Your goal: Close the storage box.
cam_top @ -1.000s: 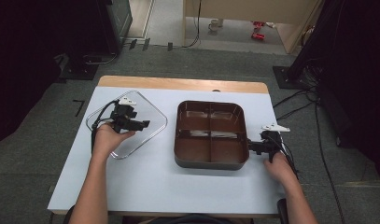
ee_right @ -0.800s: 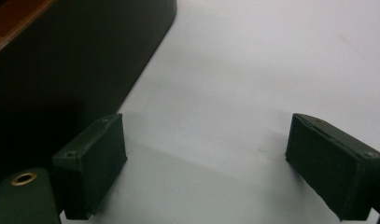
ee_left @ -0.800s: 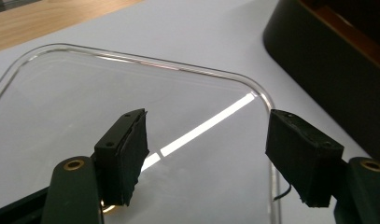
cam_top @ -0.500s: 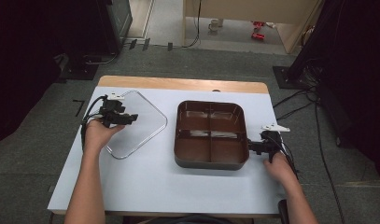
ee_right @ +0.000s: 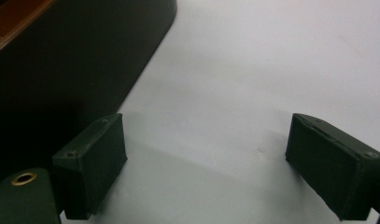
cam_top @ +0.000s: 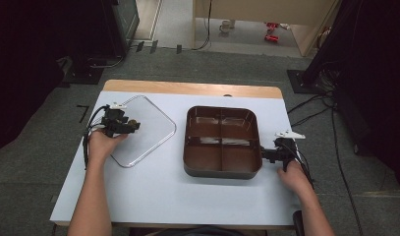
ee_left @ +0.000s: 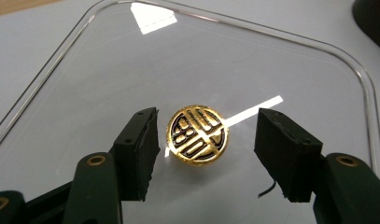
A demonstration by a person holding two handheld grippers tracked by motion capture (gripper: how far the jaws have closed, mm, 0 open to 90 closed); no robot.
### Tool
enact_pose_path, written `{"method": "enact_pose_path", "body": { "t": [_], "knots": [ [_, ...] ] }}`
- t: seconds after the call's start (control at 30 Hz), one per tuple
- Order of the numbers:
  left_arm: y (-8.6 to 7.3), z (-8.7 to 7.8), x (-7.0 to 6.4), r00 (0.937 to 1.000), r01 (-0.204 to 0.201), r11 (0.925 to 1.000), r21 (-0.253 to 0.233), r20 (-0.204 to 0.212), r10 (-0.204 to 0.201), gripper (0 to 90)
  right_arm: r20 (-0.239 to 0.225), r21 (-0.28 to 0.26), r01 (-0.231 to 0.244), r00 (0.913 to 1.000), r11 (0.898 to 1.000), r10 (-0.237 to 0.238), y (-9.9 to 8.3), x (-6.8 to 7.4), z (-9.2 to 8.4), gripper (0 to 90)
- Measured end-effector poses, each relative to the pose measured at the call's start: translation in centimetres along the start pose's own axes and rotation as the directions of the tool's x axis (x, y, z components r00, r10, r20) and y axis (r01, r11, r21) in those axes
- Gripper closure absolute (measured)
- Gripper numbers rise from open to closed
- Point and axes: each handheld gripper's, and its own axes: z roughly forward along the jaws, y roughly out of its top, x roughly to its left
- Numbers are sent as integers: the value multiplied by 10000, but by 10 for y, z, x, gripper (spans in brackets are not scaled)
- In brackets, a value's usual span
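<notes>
Left claw (ee_left: pixel 206 140) agape — round gold-black knob (ee_left: pixel 197 134), clear lid (ee_left: pixel 290 65)

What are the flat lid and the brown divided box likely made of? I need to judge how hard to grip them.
The lid looks like clear glossy plastic: the table shows through it and it mirrors the lights. Its round knob looks like gold metal or metallised plastic with black inlay. The box seems rigid, lacquer-like plastic, with a shiny brown inside and dark outer walls.
</notes>
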Motion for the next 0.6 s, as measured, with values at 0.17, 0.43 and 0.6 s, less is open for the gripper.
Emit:
{"method": "enact_pose_path", "body": {
  "t": [0.17,0.43,0.6],
  "knots": [
    [-4,1,3,9992,392,9992,-106,105,-391,452,0,-1,2,10000,10000,-2,0,0,0,117],
    [-7,8,0,9999,112,9999,122,-19,-112,510,2,-2,2,10000,10000,-2,0,0,0,117],
    [-8,7,2,9991,424,9991,8,-82,-424,580,2,9,0,10000,10000,0,0,0,0,117]
  ]
}}
